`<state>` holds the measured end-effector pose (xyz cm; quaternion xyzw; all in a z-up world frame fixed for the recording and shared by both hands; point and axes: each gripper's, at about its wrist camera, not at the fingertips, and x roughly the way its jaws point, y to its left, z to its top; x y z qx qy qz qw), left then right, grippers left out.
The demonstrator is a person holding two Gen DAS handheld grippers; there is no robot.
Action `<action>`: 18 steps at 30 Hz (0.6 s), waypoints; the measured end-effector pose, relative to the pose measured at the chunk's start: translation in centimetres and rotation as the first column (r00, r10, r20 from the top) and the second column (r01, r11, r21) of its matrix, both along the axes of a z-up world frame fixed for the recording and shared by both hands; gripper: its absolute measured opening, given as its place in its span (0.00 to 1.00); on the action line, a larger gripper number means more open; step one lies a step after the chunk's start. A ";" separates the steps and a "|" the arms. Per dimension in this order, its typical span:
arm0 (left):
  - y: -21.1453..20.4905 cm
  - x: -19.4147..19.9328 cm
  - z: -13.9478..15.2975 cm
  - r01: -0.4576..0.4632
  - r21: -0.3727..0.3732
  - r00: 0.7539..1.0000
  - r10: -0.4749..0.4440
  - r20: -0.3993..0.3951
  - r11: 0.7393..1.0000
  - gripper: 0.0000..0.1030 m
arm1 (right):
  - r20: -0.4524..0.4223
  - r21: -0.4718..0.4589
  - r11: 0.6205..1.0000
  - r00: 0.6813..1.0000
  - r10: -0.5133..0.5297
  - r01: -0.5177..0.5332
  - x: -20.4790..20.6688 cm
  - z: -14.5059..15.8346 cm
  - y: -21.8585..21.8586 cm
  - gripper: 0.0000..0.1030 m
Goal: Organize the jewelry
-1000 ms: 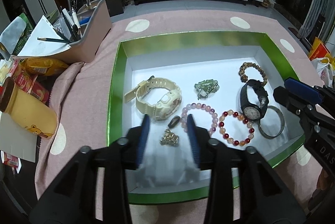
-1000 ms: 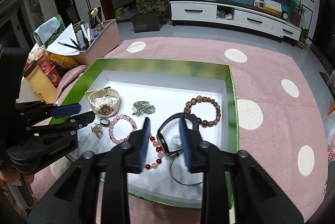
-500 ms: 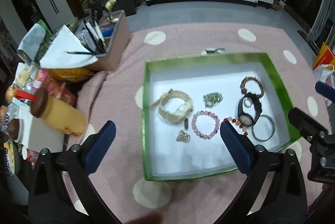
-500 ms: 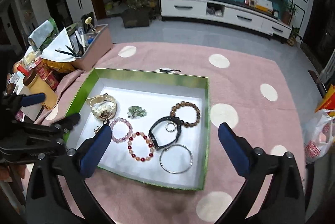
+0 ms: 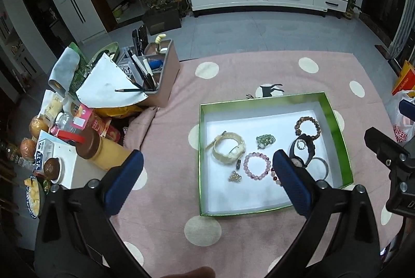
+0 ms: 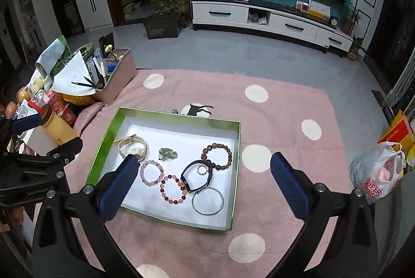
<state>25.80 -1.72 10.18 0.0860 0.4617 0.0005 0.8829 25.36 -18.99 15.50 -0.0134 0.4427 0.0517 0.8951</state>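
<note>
1. closest to me, my left gripper (image 5: 205, 179) and my right gripper (image 6: 202, 185) both stand with jaws spread wide and nothing between them, above the pink spotted cloth (image 6: 285, 122).
2. under them, the green-walled box (image 6: 234, 174) holds all the jewelry i can see: cream watch (image 6: 132, 145), pink bead bracelet (image 6: 151, 172), red bead bracelet (image 6: 172, 189), black watch (image 6: 197, 175), silver bangle (image 6: 207, 201).
3. farther in lie the green charm (image 6: 167, 153) and brown bead bracelet (image 6: 216, 156).
4. i judge the gathering done; no jewelry shows on the cloth, though the black watch overlaps the brown bead bracelet.
</note>
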 end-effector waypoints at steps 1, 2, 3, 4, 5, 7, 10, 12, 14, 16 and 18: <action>-0.1 0.0 0.1 0.003 0.002 1.000 -0.003 0.002 1.000 0.98 | 0.003 0.000 1.000 1.000 0.001 -0.001 0.0 0.1 0.1 0.99; -0.2 0.0 0.2 0.003 0.004 1.000 -0.003 0.003 1.000 0.98 | 0.004 -0.002 1.000 1.000 0.002 -0.002 0.0 0.1 0.1 0.99; -0.2 -0.1 0.3 0.002 0.006 1.000 -0.002 0.006 1.000 0.98 | 0.006 -0.003 1.000 1.000 0.003 -0.003 -0.1 0.1 0.2 0.99; -0.3 -0.1 0.3 0.002 0.011 1.000 -0.002 0.007 1.000 0.98 | 0.006 -0.003 1.000 1.000 0.004 -0.004 -0.1 0.2 0.2 0.99; -0.3 -0.1 0.3 0.001 0.012 1.000 -0.001 0.006 1.000 0.98 | 0.006 -0.004 1.000 1.000 0.003 -0.003 0.0 0.2 0.3 0.99; -0.4 -0.1 0.2 0.002 0.014 1.000 -0.002 0.005 1.000 0.98 | 0.006 -0.002 1.000 1.000 0.001 -0.001 0.0 0.1 0.3 0.99; -0.4 -0.1 0.2 0.000 0.018 1.000 -0.001 0.002 1.000 0.98 | 0.006 -0.005 1.000 1.000 0.000 0.000 0.0 0.2 0.3 0.99; -0.5 -0.1 0.1 0.001 0.019 1.000 -0.001 0.001 1.000 0.98 | 0.007 -0.004 1.000 1.000 0.000 0.000 0.0 0.2 0.2 0.99; -0.4 -0.1 0.1 0.002 0.017 1.000 -0.002 0.001 1.000 0.98 | 0.007 -0.005 1.000 1.000 -0.001 0.001 0.0 0.1 0.2 0.99; -0.5 0.0 0.1 0.003 0.020 1.000 -0.003 0.001 1.000 0.98 | 0.008 -0.005 1.000 1.000 -0.003 0.003 0.1 0.2 0.2 0.99; -0.5 -0.1 0.1 0.002 0.018 1.000 -0.002 0.001 1.000 0.98 | 0.009 -0.006 1.000 1.000 -0.006 0.006 0.1 0.2 0.1 0.99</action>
